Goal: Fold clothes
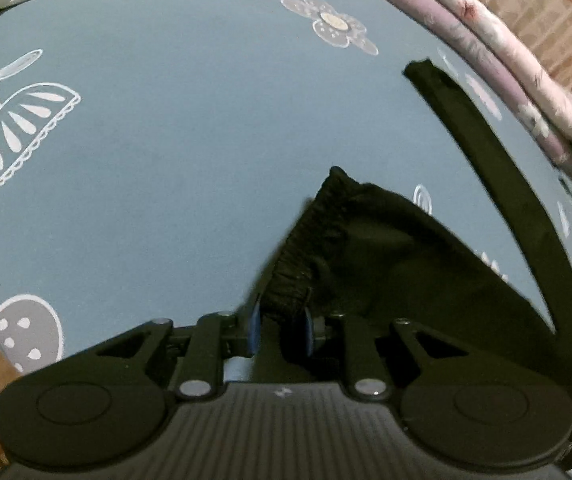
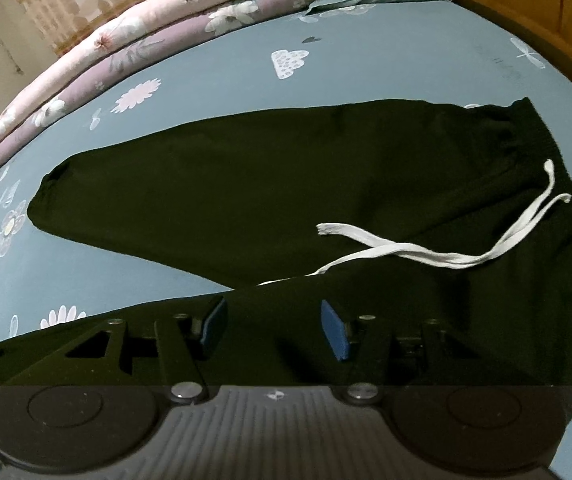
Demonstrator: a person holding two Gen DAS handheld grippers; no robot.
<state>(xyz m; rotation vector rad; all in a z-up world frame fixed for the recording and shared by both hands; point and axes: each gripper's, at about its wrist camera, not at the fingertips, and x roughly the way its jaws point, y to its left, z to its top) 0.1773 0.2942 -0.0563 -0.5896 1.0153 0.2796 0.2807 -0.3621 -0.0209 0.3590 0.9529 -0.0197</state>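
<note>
Blue bedsheet (image 2: pixel 226 64); left jaws pinch black trousers (image 2: pixel 246 184) cuff, right jaws wide.

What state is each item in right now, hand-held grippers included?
Left hand-held gripper: shut on the trousers' gathered hem.
Right hand-held gripper: open, over the trousers, gripping nothing.
Black trousers: spread on the bedsheet, legs apart, not yet folded.
White drawstring: untied, lying loose across the trousers.
Quilts: folded, stacked at the bed's edge.
</note>
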